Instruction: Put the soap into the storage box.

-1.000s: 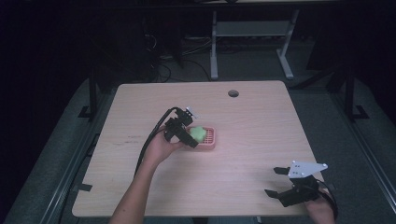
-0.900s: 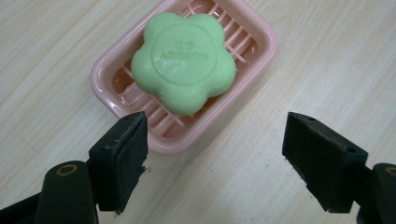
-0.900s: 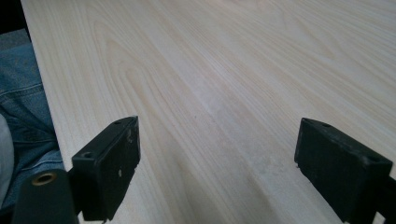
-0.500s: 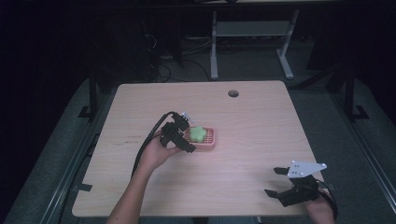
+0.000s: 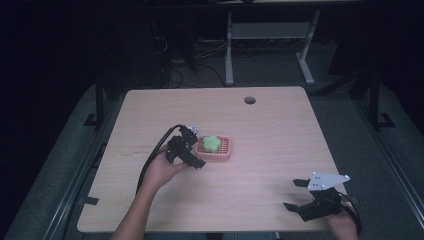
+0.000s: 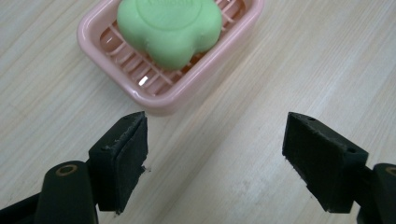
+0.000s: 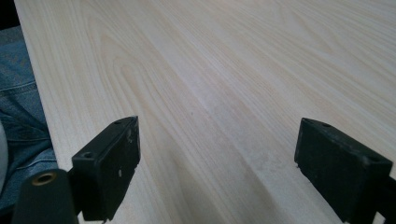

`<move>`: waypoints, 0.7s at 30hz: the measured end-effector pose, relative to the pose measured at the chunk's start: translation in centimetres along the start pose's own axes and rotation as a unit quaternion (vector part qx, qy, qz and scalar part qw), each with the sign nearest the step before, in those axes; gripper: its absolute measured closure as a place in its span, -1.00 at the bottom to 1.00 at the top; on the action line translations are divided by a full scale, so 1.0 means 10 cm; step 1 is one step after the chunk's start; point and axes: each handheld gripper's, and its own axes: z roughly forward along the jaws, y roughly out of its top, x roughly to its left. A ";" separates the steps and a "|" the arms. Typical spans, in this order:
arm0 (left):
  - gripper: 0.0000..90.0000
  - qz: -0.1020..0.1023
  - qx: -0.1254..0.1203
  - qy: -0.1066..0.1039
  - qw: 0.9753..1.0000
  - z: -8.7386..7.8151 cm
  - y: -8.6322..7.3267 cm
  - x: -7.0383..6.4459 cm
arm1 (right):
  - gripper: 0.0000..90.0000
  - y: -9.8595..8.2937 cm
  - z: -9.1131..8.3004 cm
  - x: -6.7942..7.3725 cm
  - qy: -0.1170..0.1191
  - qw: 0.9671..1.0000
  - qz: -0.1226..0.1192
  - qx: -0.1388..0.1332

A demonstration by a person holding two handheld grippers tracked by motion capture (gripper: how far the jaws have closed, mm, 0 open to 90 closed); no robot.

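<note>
1. The left gripper [image 5: 192,150] sits near the middle of the table [image 5: 270,130], a little toward its left edge. Its jaws are spread wide with nothing between them — in the left gripper view [image 6: 215,158] only bare wood shows in the gap.
2. Just beyond those jaws lies the pink soap dish [image 6: 161,95], its near corner close to the left jaw tip but apart from it. In the high view the dish [image 5: 226,151] rests flat, just right of the gripper.
3. The green flower-shaped soap [image 6: 169,25] lies inside the dish on its ribbed floor; from above the soap [image 5: 212,143] fills the dish's left half.
4. The left hand [image 5: 162,172] holds the gripper from the near side, and a black cable [image 5: 152,160] loops back along the forearm.
5. The right gripper [image 5: 295,195] rests at the table's near right corner, well apart from the dish — its jaws also stand wide, empty, over plain wood in the right gripper view [image 7: 217,172].
6. Blue denim [image 7: 18,107] shows past the table's edge there.
</note>
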 end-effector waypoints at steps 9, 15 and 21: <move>-0.51 0.000 -0.001 0.001 1.000 -0.03 -0.15 -0.01 | -0.69 0.00 0.00 0.00 -0.003 1.000 0.000 -0.001; -0.51 0.000 0.000 0.003 1.000 -0.04 -0.25 -0.02 | -0.69 0.00 0.00 0.00 -0.004 1.000 0.001 -0.001; -0.51 0.001 -0.006 0.004 1.000 -0.05 -0.30 -0.06 | -0.69 -0.01 -0.01 -0.01 -0.005 1.000 0.007 0.000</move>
